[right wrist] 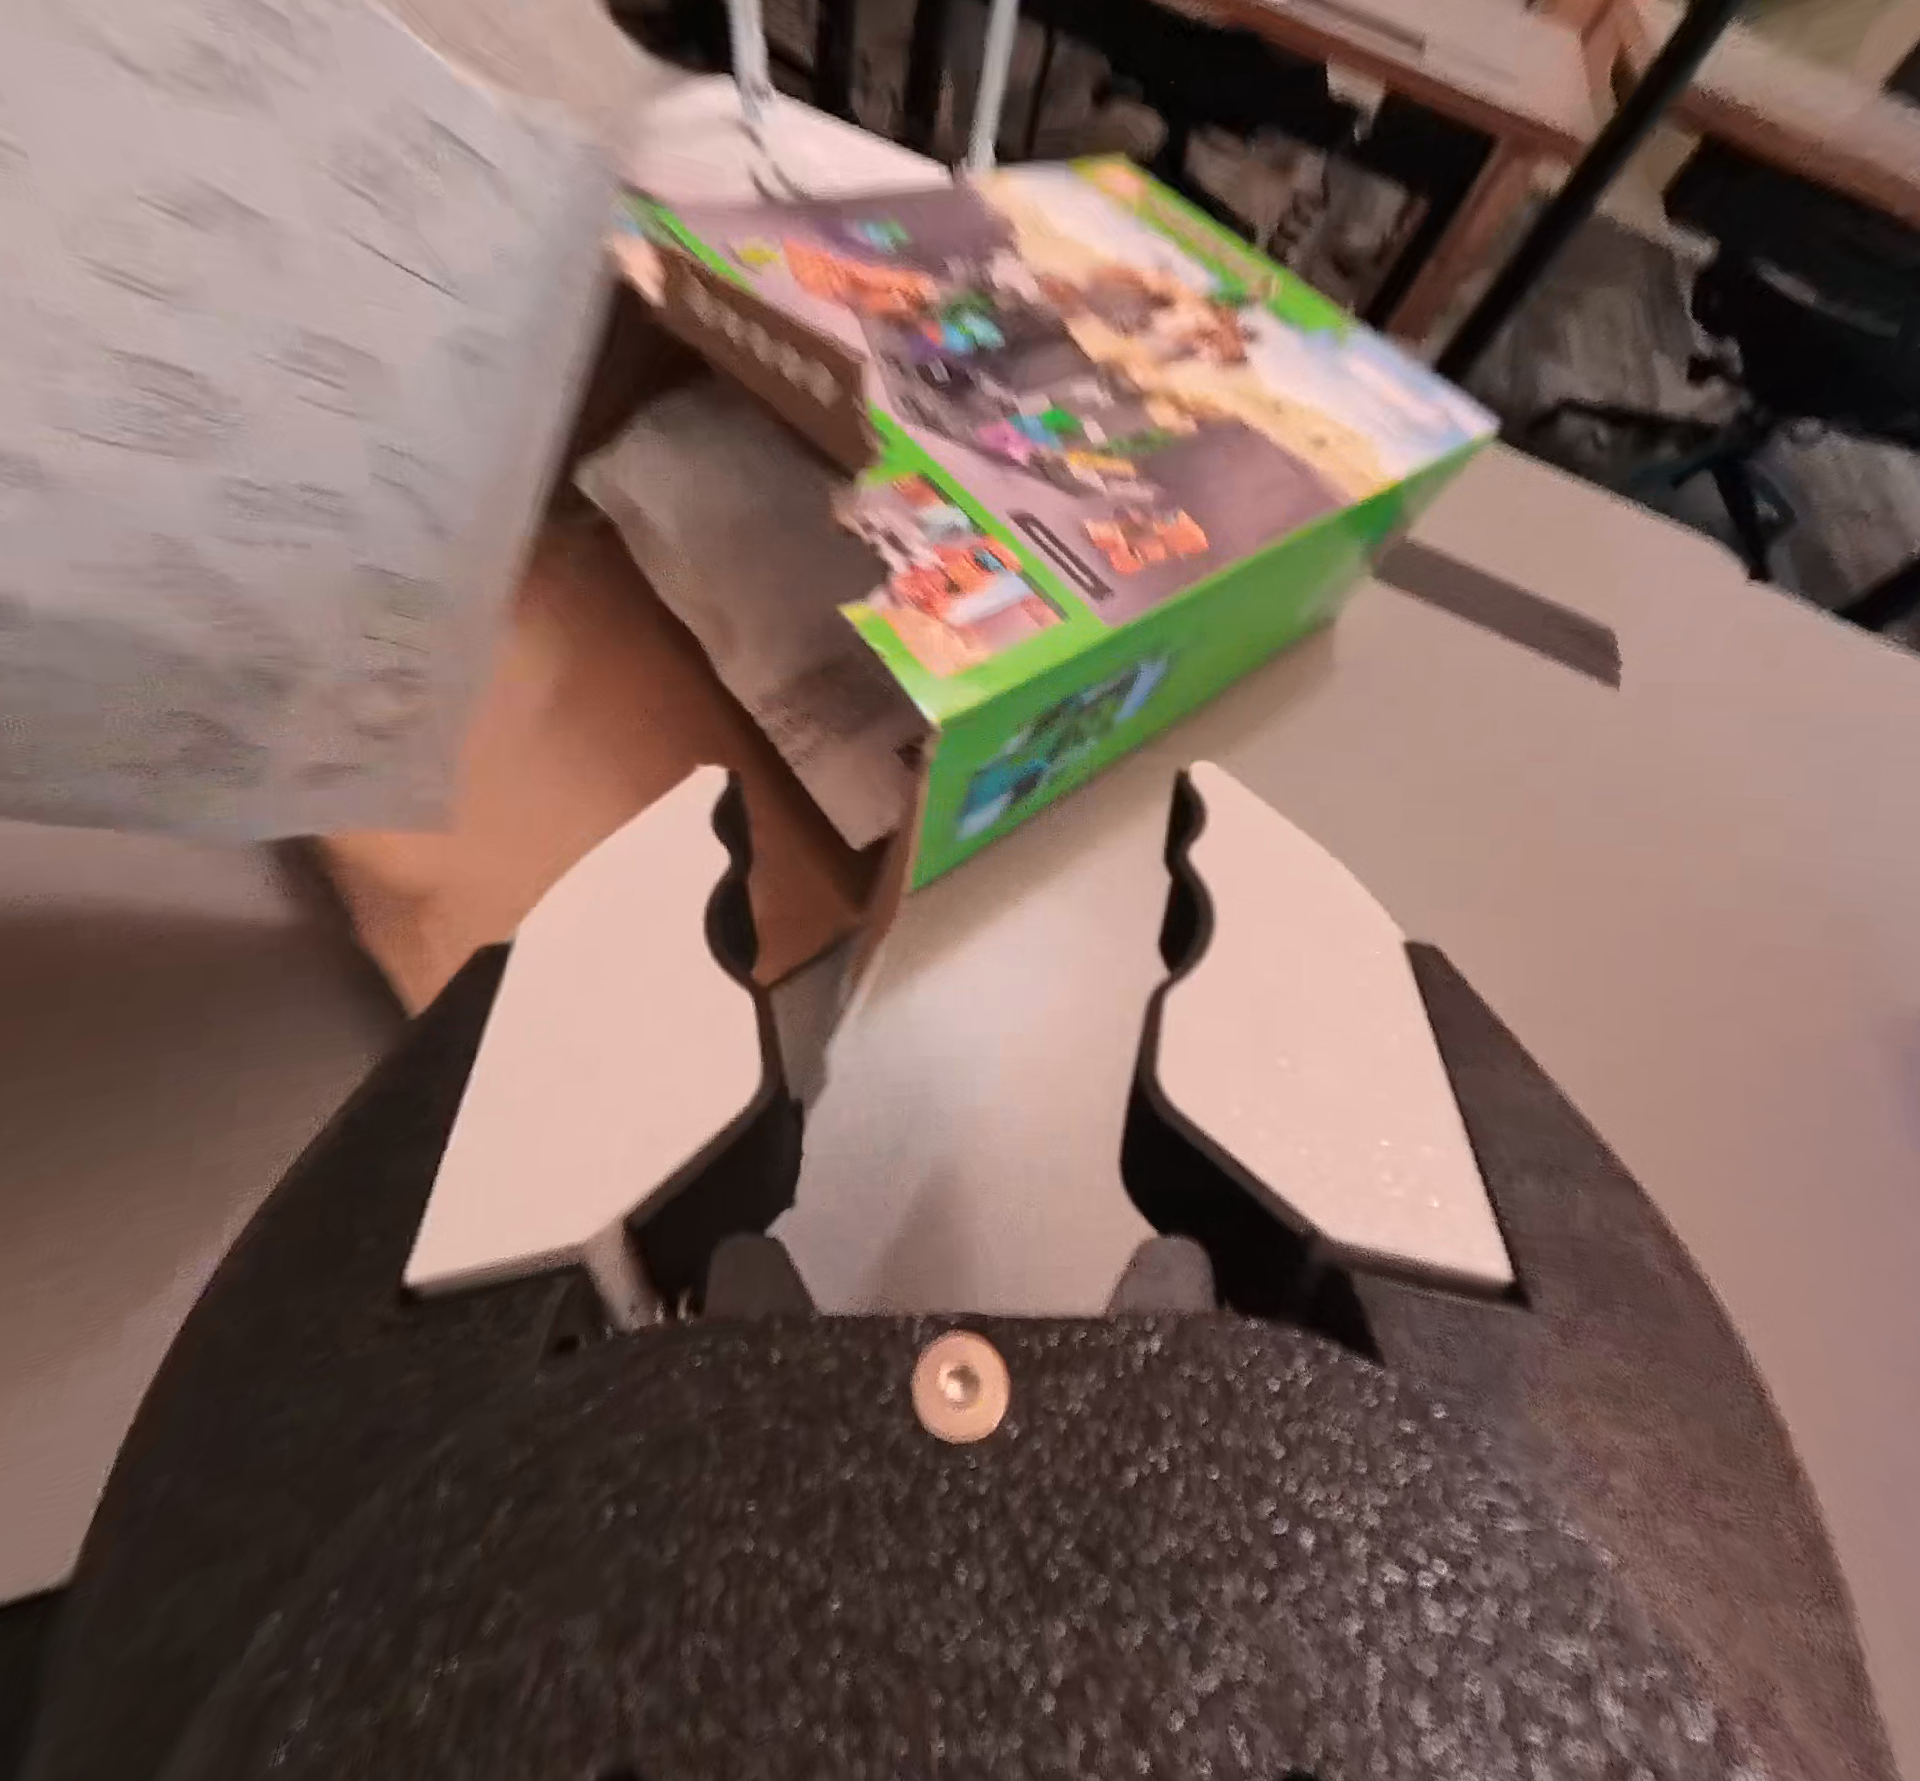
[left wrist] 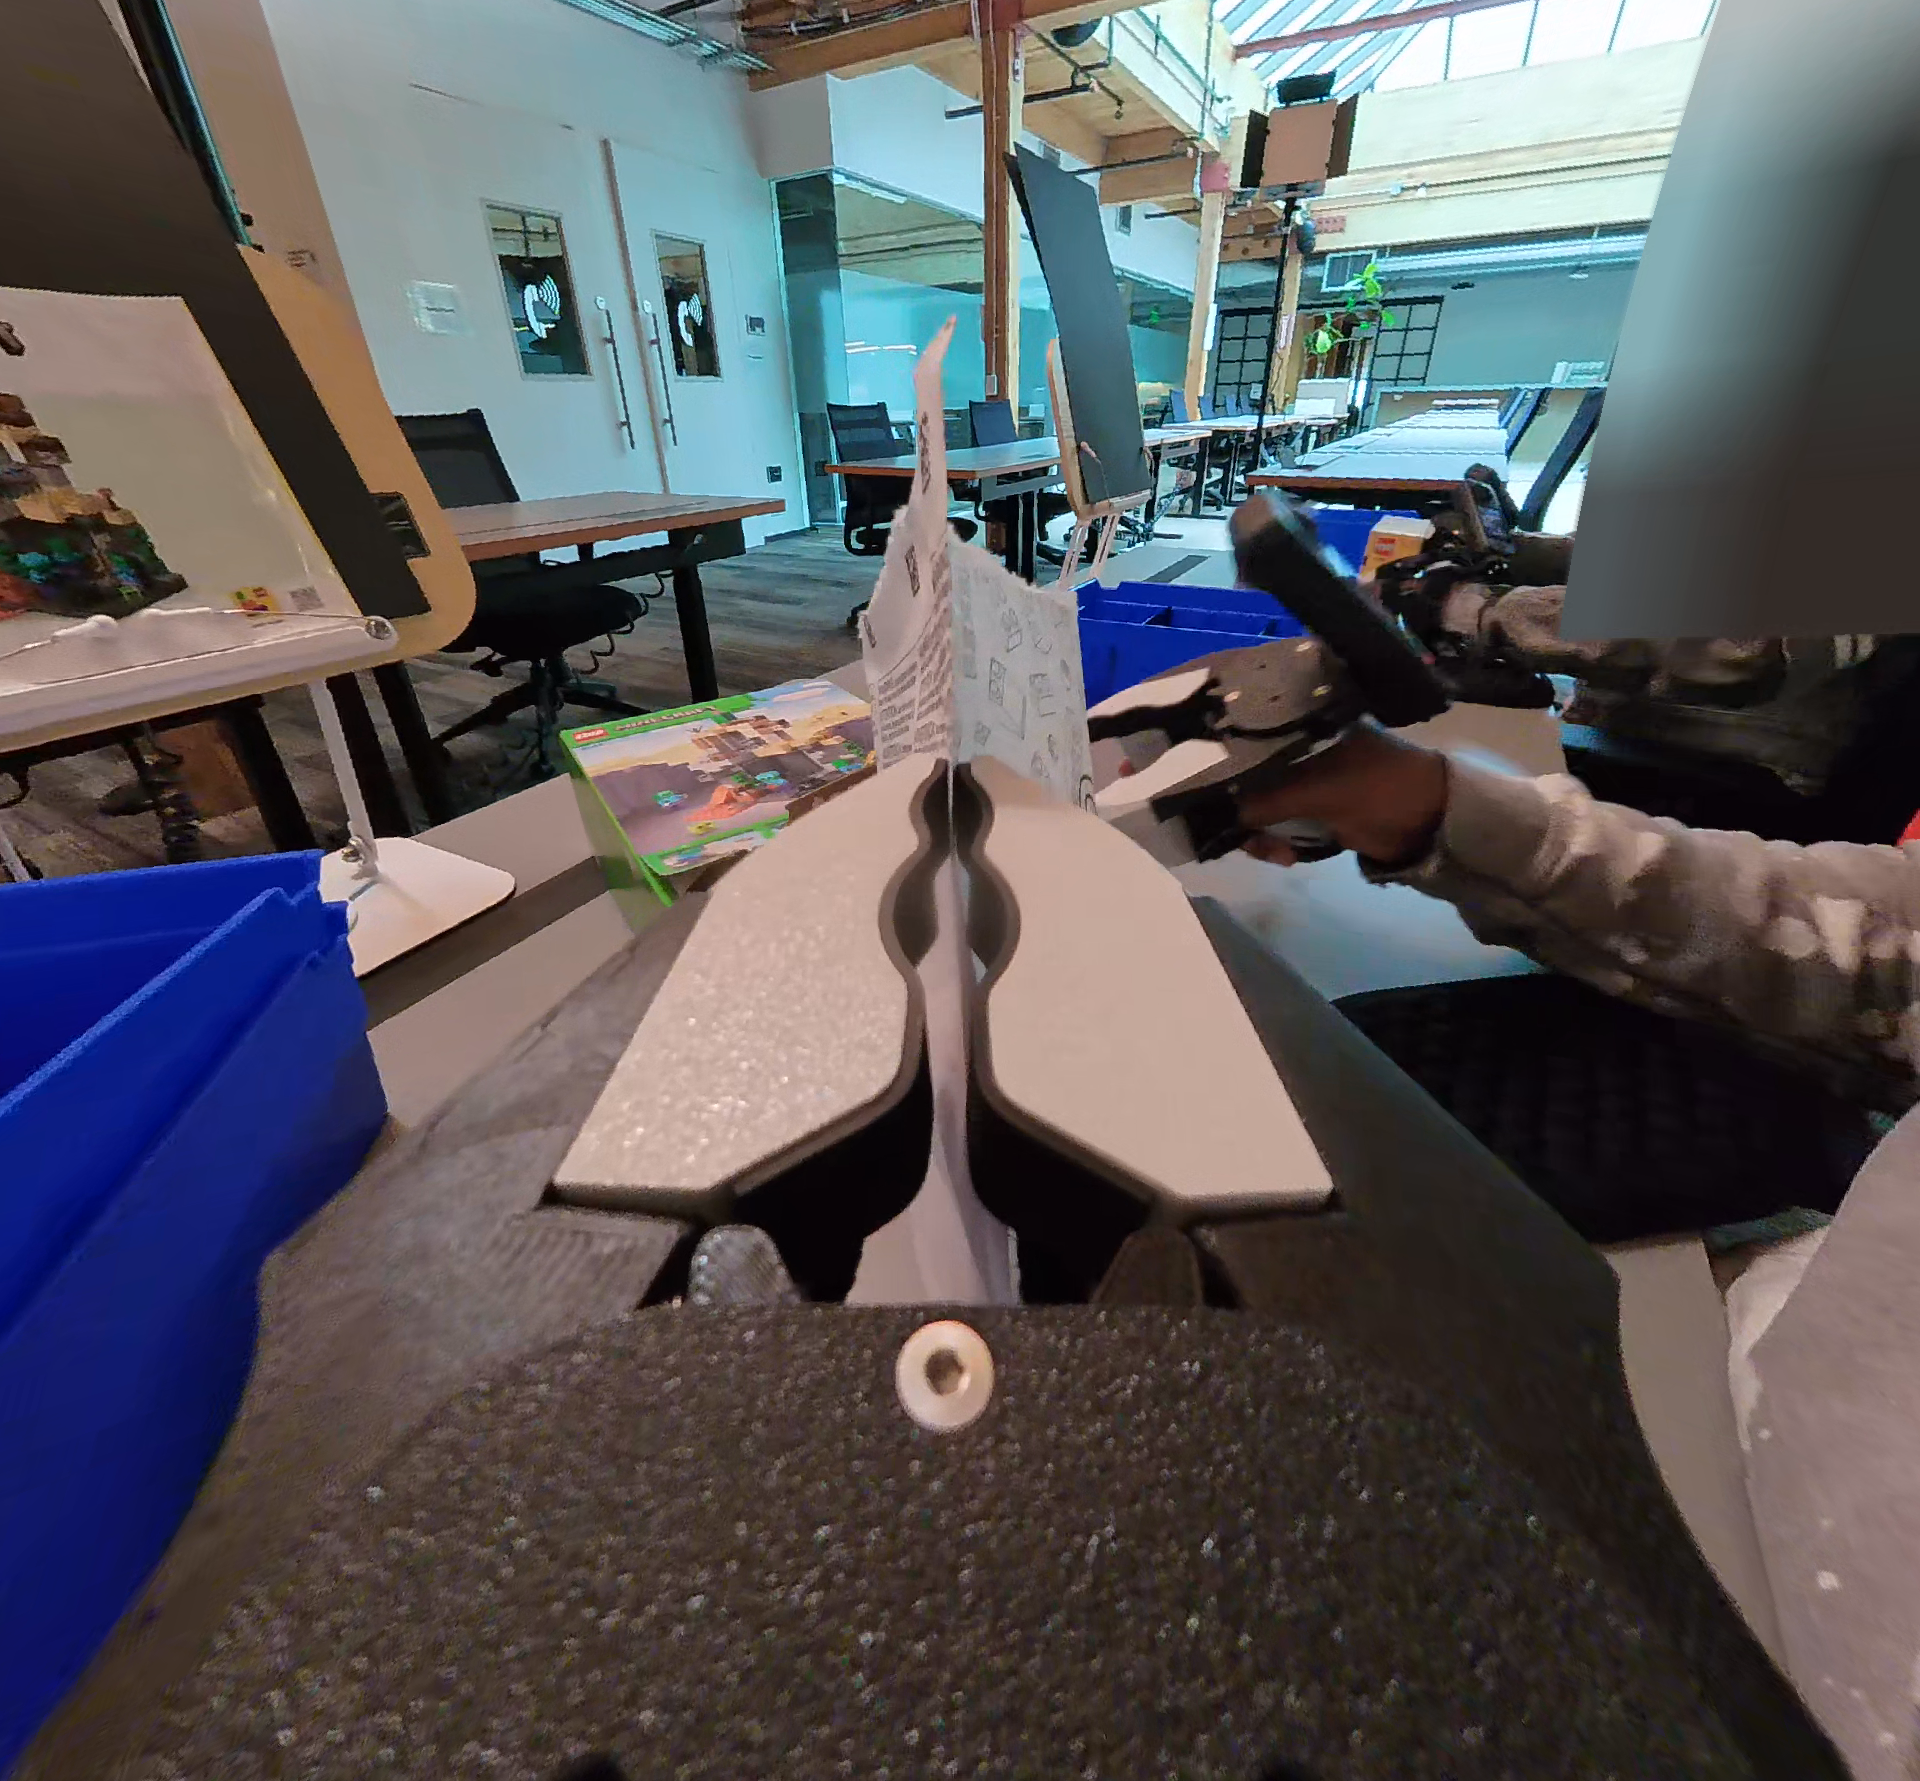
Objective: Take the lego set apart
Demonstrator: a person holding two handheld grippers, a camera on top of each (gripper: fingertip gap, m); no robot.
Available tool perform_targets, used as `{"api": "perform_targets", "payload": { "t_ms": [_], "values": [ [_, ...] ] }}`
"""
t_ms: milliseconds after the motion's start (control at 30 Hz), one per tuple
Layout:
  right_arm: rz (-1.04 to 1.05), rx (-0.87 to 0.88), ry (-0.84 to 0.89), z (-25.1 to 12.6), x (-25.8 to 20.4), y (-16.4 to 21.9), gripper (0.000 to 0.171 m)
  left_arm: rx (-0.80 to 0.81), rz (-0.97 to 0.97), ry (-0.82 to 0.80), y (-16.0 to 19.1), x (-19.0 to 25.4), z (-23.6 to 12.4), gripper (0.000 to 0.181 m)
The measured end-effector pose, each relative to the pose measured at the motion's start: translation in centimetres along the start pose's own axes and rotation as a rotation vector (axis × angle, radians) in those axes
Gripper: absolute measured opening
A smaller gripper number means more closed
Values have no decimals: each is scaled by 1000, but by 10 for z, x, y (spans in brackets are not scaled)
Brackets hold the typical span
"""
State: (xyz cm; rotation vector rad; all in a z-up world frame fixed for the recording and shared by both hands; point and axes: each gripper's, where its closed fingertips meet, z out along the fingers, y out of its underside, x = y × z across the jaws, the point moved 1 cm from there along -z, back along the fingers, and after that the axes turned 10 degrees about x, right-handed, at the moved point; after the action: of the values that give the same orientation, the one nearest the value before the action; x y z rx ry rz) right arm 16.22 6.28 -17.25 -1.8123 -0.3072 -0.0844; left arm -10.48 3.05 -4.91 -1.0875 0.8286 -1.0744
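My left gripper [left wrist: 953, 775] is shut on a white printed paper bag [left wrist: 977, 651] and holds it upright above the table. The green lego box [left wrist: 727, 775] lies on the table behind it. In the right wrist view the box [right wrist: 1091, 443] lies with its near end torn open, and another paper bag [right wrist: 748, 588] sticks out of it. The held bag [right wrist: 260, 381] fills the upper left there, blurred. My right gripper [right wrist: 956, 827] is open and empty, just short of the box's open end. It also shows in the left wrist view [left wrist: 1143, 734], right of the held bag.
A blue bin [left wrist: 156, 1056] stands at my left. More blue bins [left wrist: 1174, 619] stand behind the bag. A white stand [left wrist: 416, 890] holds an instruction sheet [left wrist: 135, 484] at the left. The grey table [right wrist: 1558, 848] extends to the right of the box. A person's sleeve [left wrist: 1662, 900] is at the right. The left gripper's tips are roughly 30 centimetres from the right gripper's.
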Motion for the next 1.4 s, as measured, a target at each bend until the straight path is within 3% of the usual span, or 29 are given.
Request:
{"api": "perform_targets", "payload": {
  "t_ms": [100, 233, 433, 533, 633, 733, 1067, 1133, 1267, 1400],
  "values": [
    [16, -76, -9, 24, 5, 24, 72, 12, 15, -18, -4, -1, -5, 0],
    [-8, -108, -48, 36, 5, 30, 17, 43, 56, -81, -11, -12, -8, 0],
    [-58, -120, -57, 44, 5, 27, 16, 56, 363, -112, -4, -8, 7, 0],
    [-39, -113, -66, 45, 4, 25, 16, -34, 676, -42, 36, 10, 21, 0],
    [-20, -111, -81, 45, 4, 24, 16, -186, 785, 103, 98, 35, 28, 1],
    [-14, -110, -91, 45, 4, 25, 16, -276, 753, 188, 128, 54, 33, 1],
    [-9, -110, -100, 44, 5, 26, 16, -409, 504, 357, 149, 91, 32, 0],
    [-12, -112, -99, 44, 5, 27, 16, -440, 422, 389, 154, 99, 31, 7],
    [-10, -111, -102, 43, 5, 27, 16, -348, 153, 449, 123, 117, 33, 26],
    [-7, -111, -108, 43, 4, 28, 16, -281, -56, 317, 74, 83, 44, 23]
  ]
}}
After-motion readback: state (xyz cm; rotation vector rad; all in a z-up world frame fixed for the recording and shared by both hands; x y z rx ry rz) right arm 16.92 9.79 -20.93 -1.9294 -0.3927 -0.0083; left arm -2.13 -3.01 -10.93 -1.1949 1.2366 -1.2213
